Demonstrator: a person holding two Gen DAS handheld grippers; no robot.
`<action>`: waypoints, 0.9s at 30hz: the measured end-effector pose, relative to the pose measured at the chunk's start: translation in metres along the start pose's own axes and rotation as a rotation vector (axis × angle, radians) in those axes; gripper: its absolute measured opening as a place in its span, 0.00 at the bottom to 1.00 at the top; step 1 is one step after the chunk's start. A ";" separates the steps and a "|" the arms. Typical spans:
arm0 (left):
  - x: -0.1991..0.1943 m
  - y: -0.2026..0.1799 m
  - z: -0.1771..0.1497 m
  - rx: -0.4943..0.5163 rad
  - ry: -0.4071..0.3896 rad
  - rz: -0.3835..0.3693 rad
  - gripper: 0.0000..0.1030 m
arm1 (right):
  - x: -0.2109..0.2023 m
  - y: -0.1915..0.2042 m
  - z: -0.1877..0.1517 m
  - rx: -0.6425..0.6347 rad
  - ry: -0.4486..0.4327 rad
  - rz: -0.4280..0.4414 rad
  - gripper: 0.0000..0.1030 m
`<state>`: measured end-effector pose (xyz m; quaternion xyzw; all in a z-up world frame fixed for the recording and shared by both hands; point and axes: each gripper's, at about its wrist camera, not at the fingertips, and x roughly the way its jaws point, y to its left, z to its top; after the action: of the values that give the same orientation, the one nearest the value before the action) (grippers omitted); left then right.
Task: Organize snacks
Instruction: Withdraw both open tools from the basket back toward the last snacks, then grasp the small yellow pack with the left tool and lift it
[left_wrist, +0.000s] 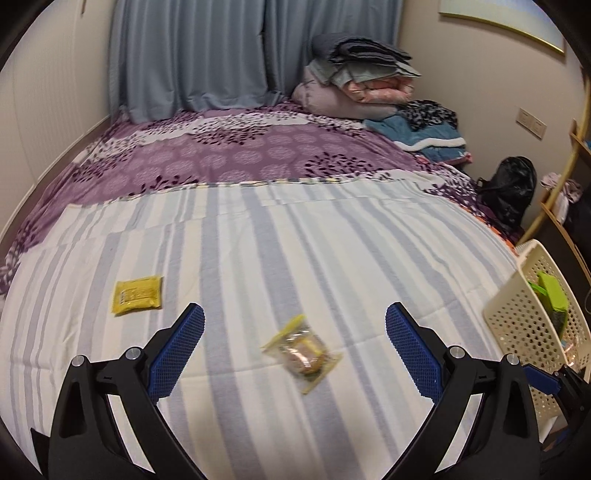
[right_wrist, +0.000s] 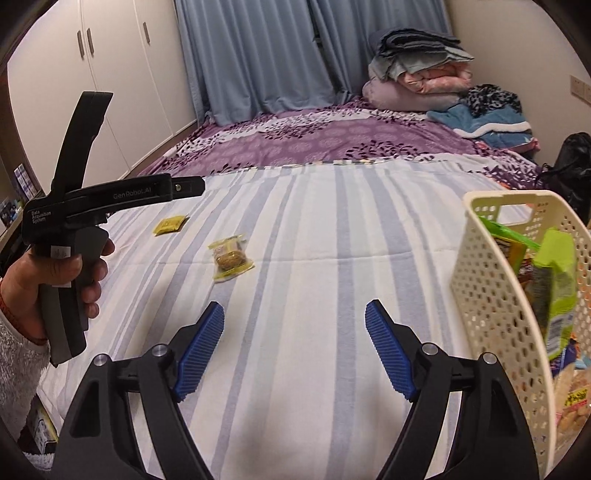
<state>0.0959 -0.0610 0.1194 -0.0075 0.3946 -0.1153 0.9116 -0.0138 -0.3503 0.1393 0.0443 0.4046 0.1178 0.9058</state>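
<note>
A clear-wrapped snack with yellow edges (left_wrist: 302, 350) lies on the striped bedsheet, just ahead of and between the fingers of my open, empty left gripper (left_wrist: 294, 317). It also shows in the right wrist view (right_wrist: 229, 257). A flat yellow packet (left_wrist: 137, 294) lies further left; it also shows in the right wrist view (right_wrist: 170, 224). A cream perforated basket (left_wrist: 517, 317) with green snack bags stands at the right; in the right wrist view the basket (right_wrist: 491, 288) is close on the right. My right gripper (right_wrist: 294, 314) is open and empty above the sheet.
The left gripper's body, held in a hand (right_wrist: 70, 236), shows at the left. Folded bedding (left_wrist: 362, 81) and a blue blanket (left_wrist: 424, 136) are piled at the far right of the bed. A black bag (left_wrist: 509, 188) sits beside the bed. A white wardrobe (right_wrist: 92, 74) stands left.
</note>
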 end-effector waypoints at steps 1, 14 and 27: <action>0.002 0.010 0.000 -0.016 0.002 0.010 0.97 | 0.004 0.002 0.001 -0.003 0.006 0.004 0.76; 0.040 0.121 -0.005 -0.162 0.034 0.185 0.97 | 0.039 0.018 0.004 -0.023 0.069 0.030 0.76; 0.108 0.173 0.000 -0.159 0.120 0.259 0.97 | 0.069 0.032 0.018 -0.038 0.090 0.040 0.84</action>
<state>0.2029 0.0844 0.0233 -0.0219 0.4541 0.0345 0.8900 0.0384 -0.3013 0.1068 0.0300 0.4415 0.1455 0.8849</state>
